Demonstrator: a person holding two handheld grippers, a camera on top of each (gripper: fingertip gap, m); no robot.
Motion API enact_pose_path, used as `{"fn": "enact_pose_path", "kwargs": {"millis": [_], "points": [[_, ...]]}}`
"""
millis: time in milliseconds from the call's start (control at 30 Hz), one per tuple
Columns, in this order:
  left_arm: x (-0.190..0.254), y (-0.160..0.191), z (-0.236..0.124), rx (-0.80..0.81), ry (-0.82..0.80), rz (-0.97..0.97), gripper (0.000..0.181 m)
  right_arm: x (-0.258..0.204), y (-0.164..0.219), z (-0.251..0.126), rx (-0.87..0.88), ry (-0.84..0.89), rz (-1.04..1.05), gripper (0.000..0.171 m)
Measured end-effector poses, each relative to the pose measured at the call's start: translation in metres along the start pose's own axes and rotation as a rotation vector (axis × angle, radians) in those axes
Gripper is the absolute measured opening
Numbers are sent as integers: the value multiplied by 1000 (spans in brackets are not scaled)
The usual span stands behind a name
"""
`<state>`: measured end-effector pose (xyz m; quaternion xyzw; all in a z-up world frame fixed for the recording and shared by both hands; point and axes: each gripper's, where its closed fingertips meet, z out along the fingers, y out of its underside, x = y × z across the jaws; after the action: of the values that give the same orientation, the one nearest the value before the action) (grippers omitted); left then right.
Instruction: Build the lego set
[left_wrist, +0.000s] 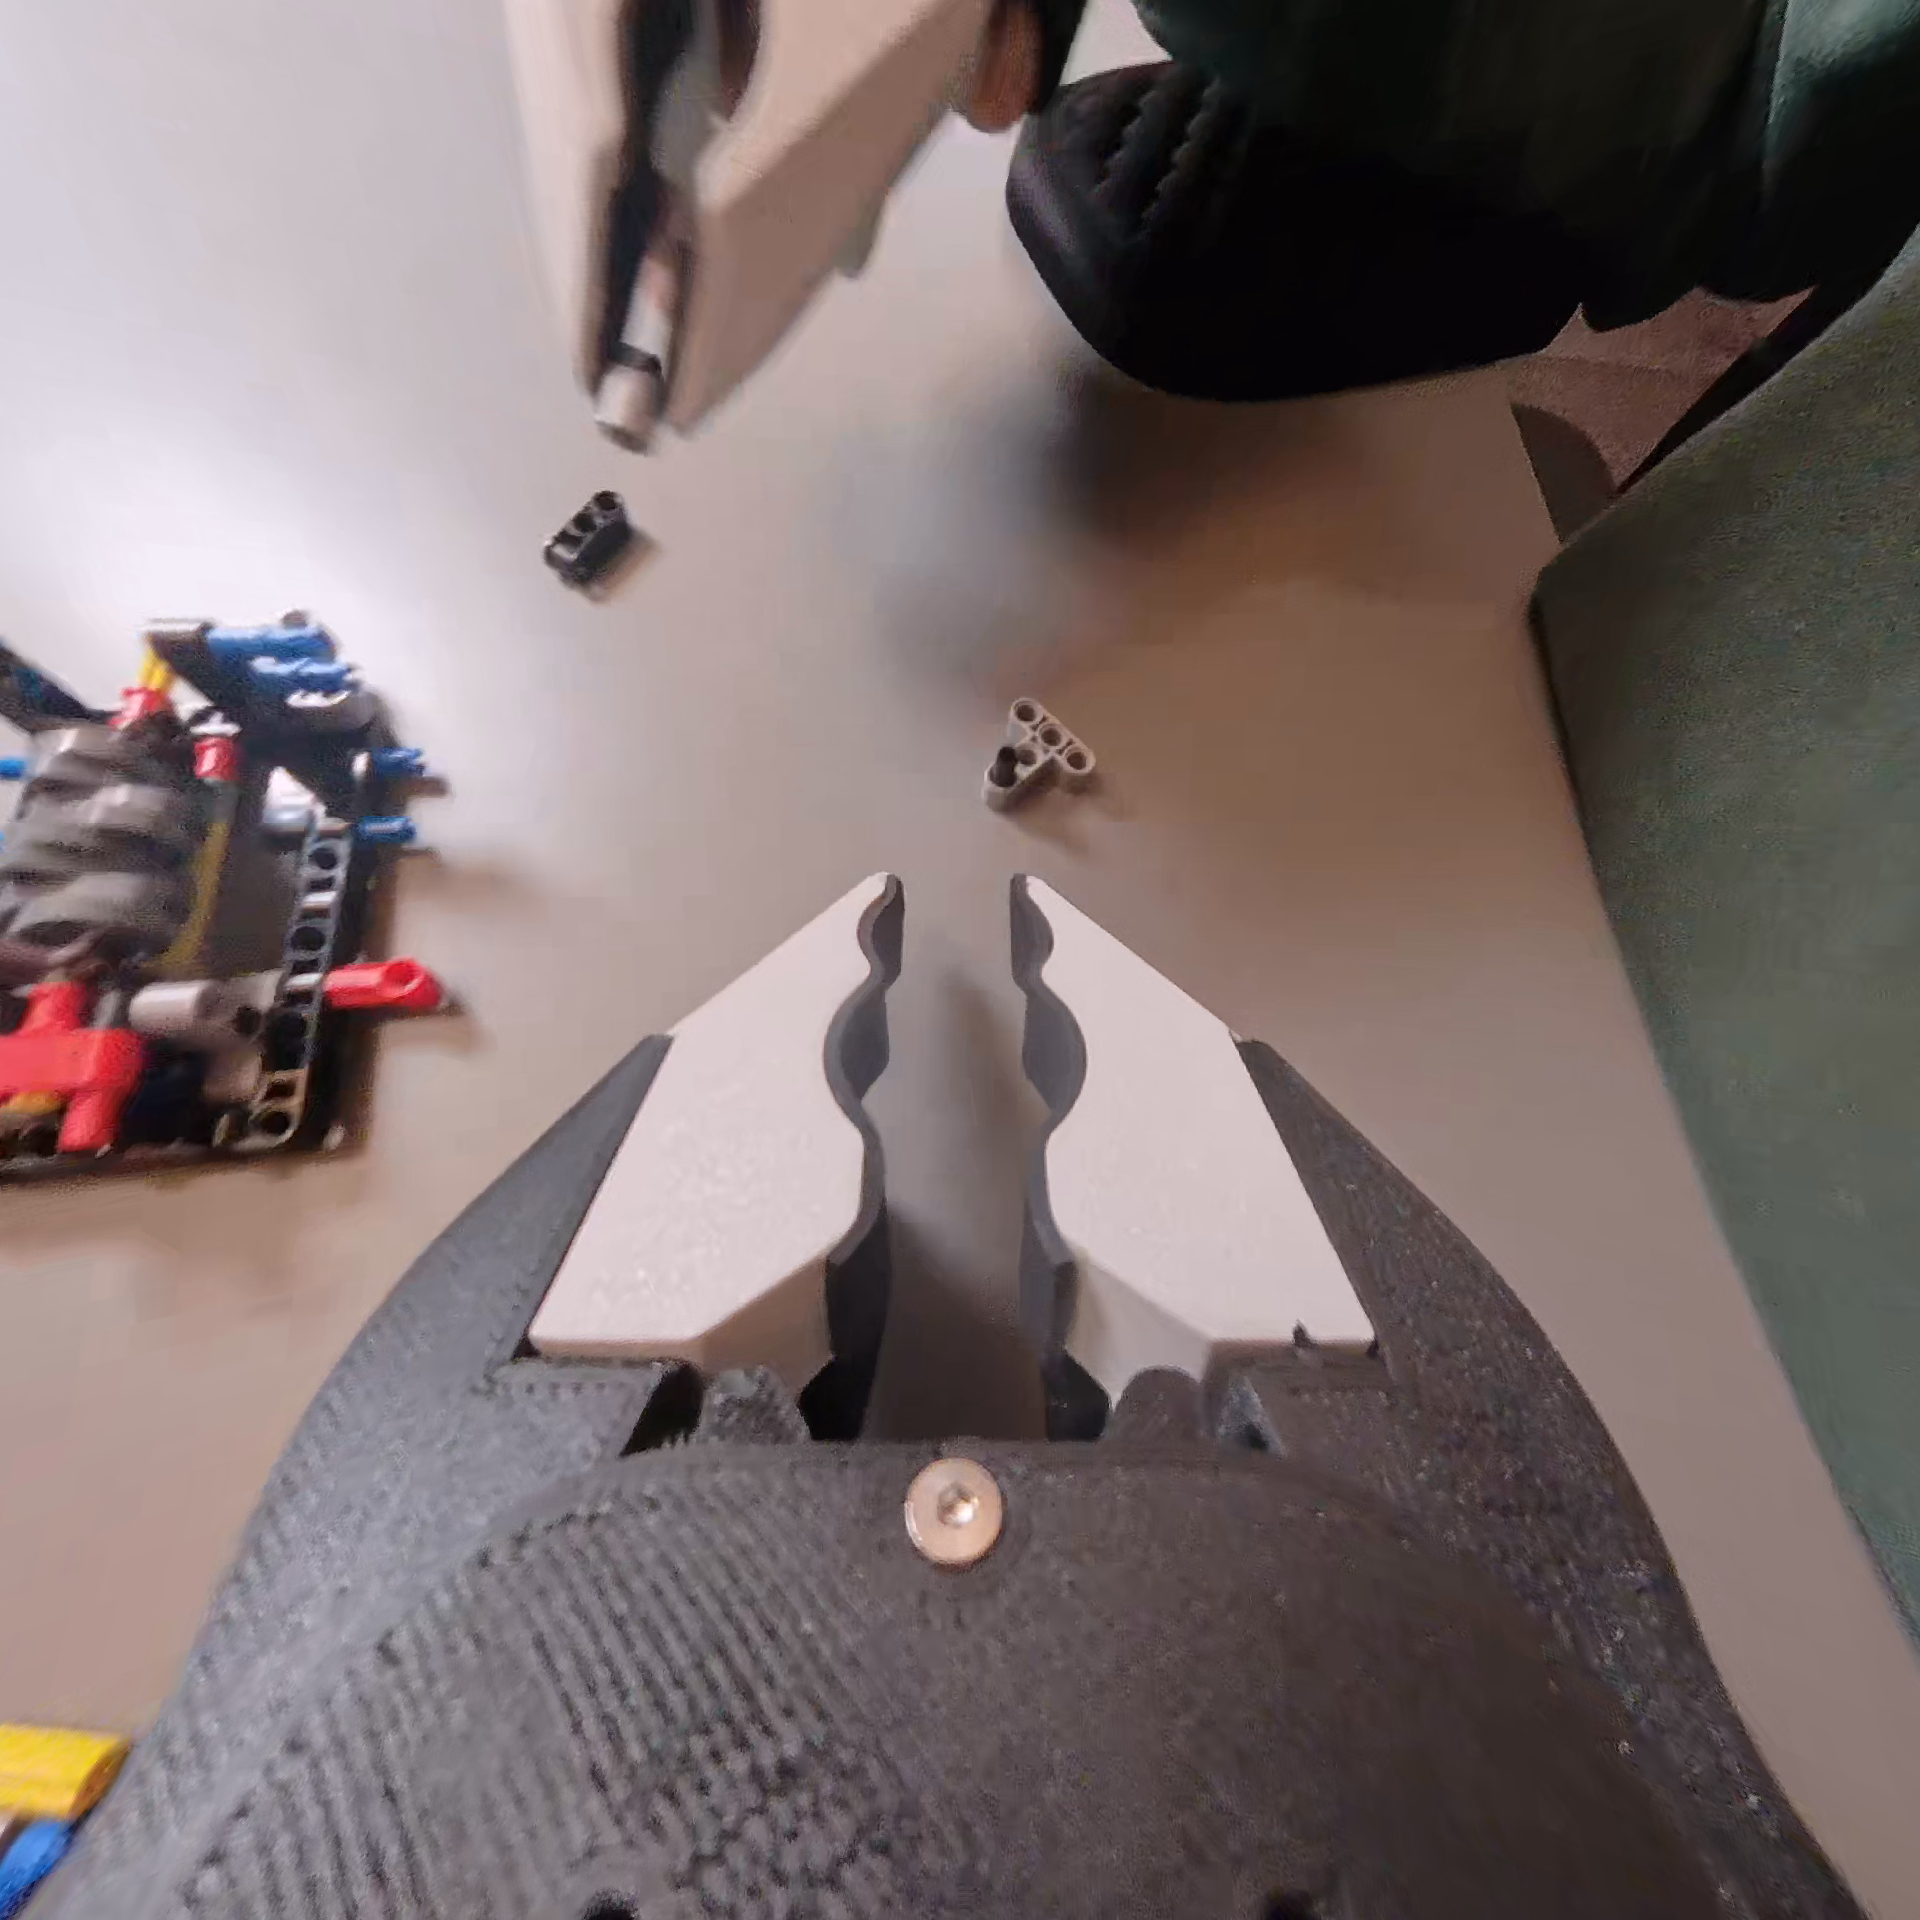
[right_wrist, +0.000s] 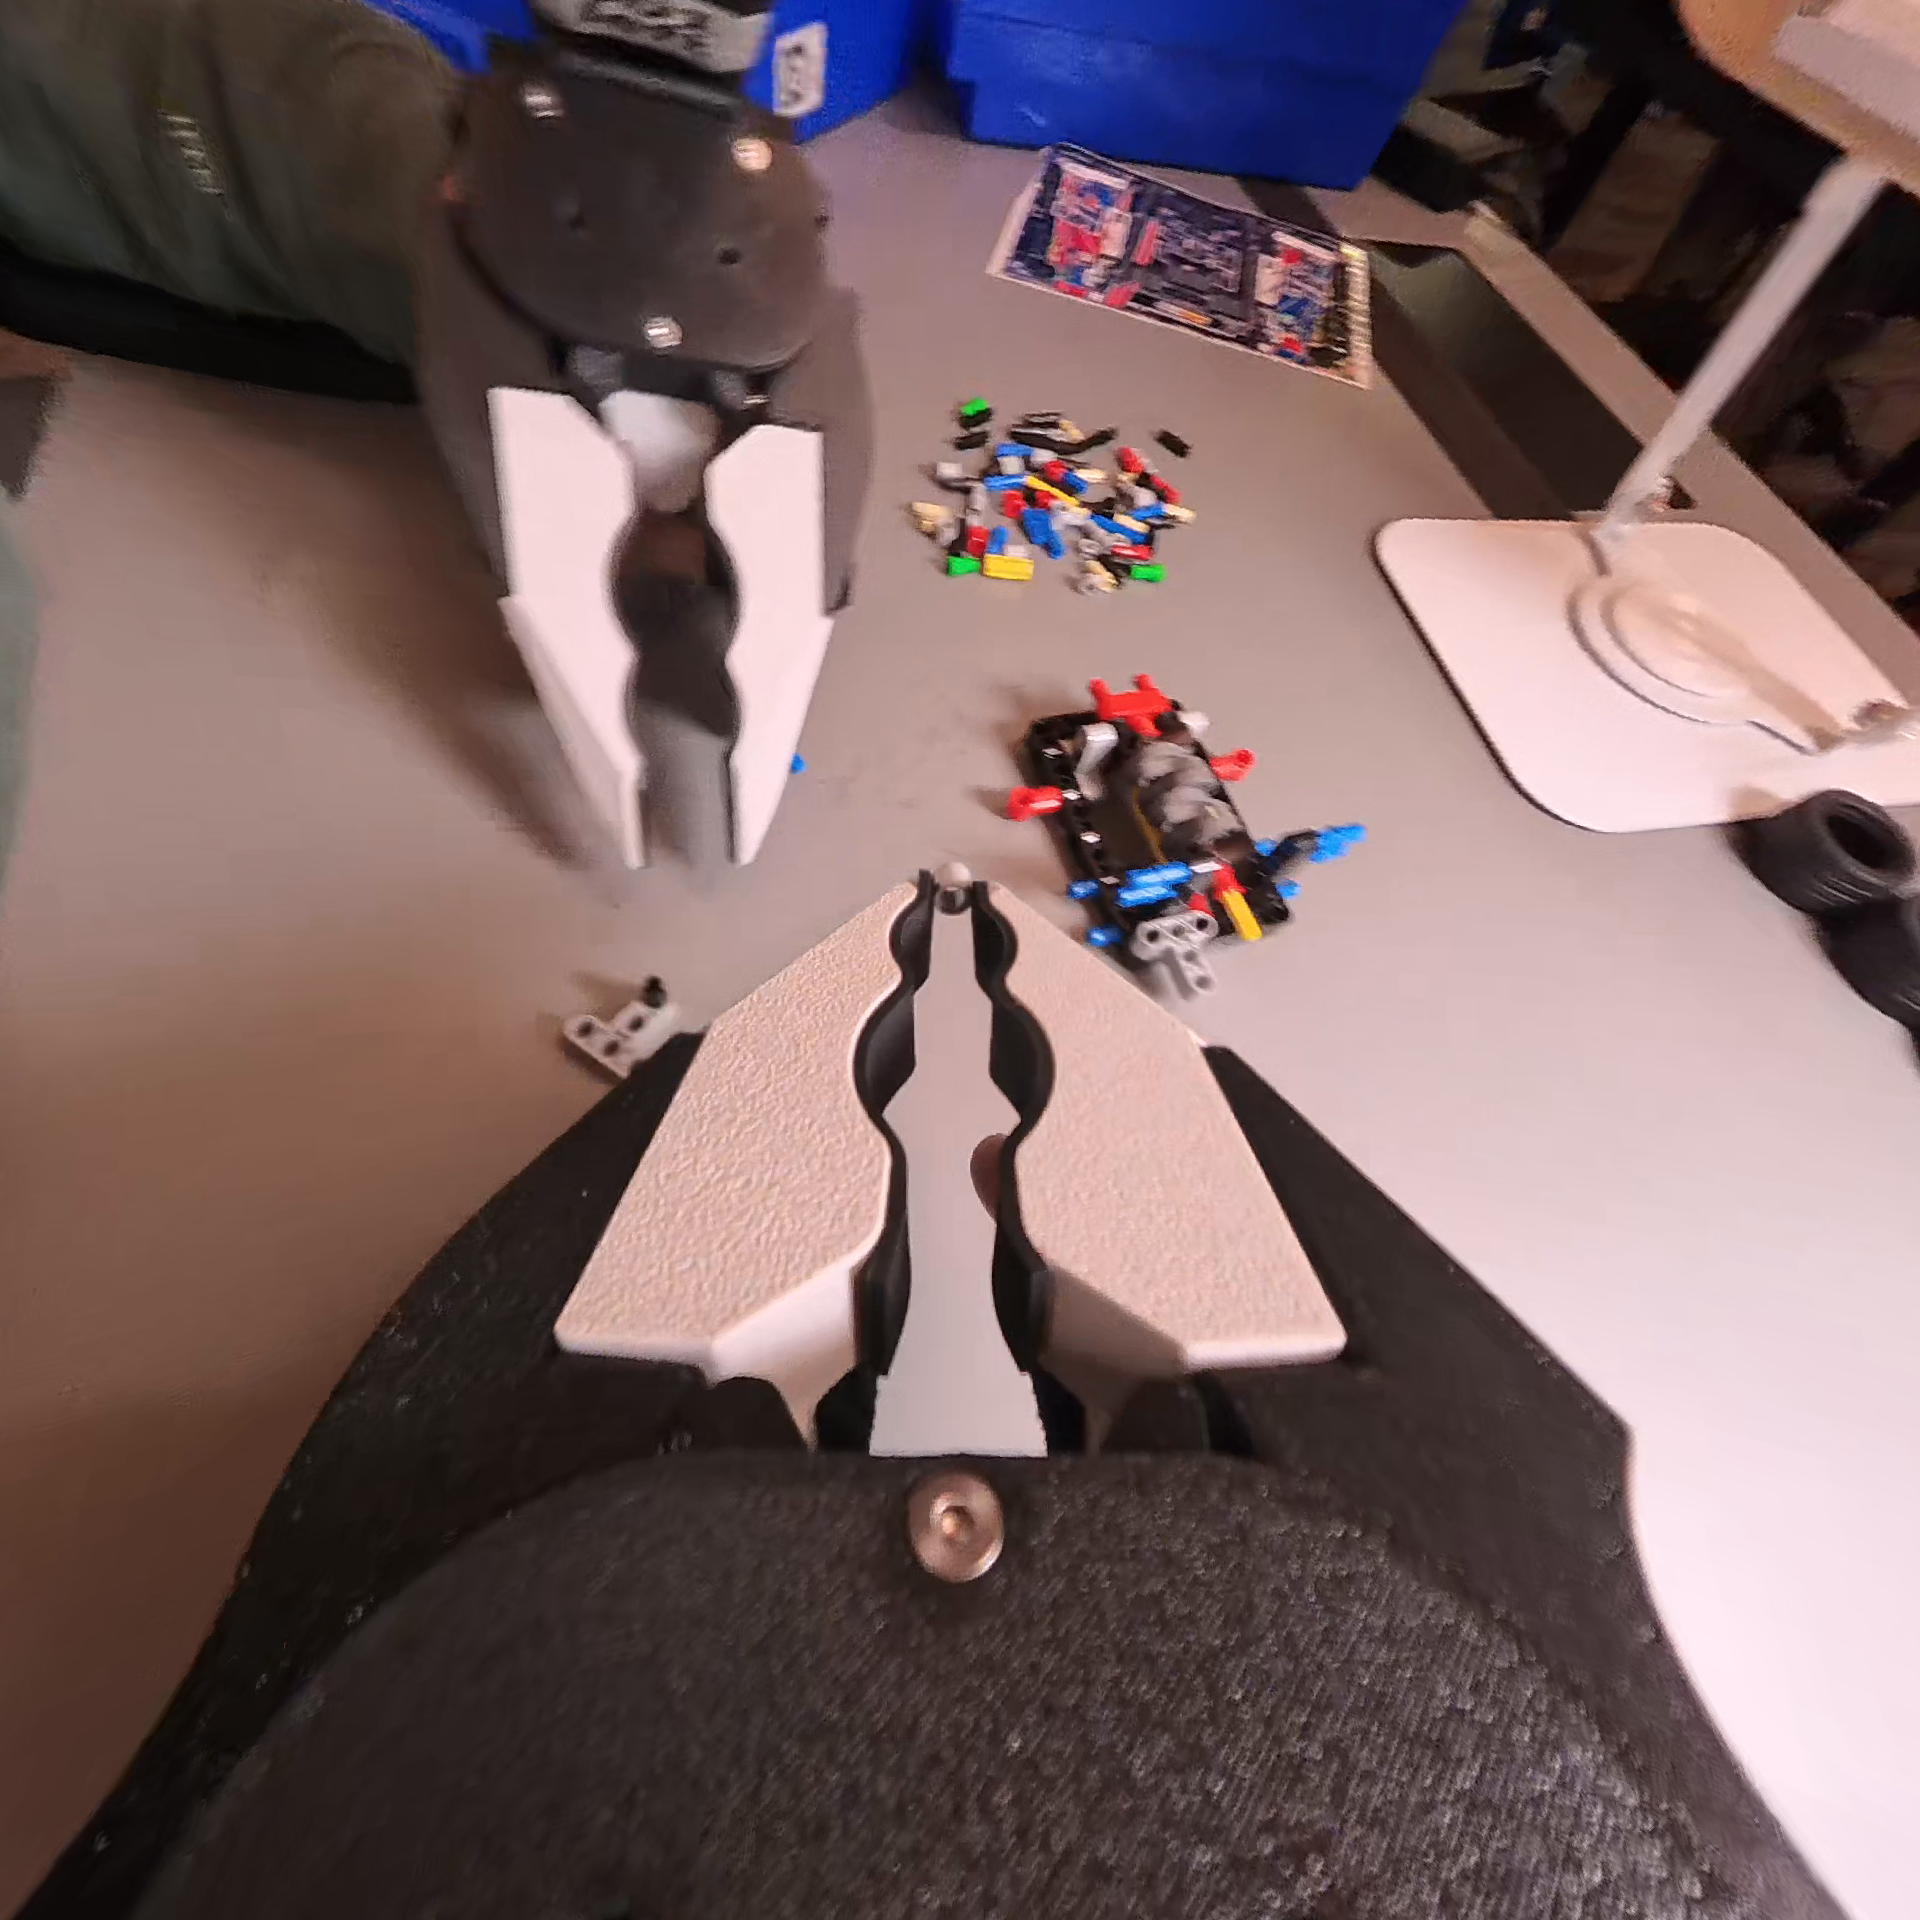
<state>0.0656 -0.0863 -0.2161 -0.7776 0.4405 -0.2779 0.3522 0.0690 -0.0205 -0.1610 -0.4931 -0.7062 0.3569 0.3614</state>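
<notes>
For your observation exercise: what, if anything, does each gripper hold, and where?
Right gripper pinches a small grey pin by its end at the jaws' tips. Left gripper holds nothing.

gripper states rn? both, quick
Left gripper: open, empty, above the table.
Right gripper: shut on a small grey pin at its tips.

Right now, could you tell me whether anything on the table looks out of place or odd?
Nothing looks damaged or spilled. Two small pieces lie apart from the loose pile: a black connector and a grey angled piece. The right gripper pinches a small grey pin.
</notes>
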Motion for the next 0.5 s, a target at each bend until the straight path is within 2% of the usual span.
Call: {"fn": "enact_pose_path", "kwargs": {"millis": [133,333,500], "points": [[10,-15,17,-1,-50,73,19,18,10,-5,-29,67,28,5],[13,-9,29,-43,13,57,22,17,10,-6,-25,66,21,5],[13,-9,35,-62,54,90,8,2,3,-9,11,-18,17,5]]}}
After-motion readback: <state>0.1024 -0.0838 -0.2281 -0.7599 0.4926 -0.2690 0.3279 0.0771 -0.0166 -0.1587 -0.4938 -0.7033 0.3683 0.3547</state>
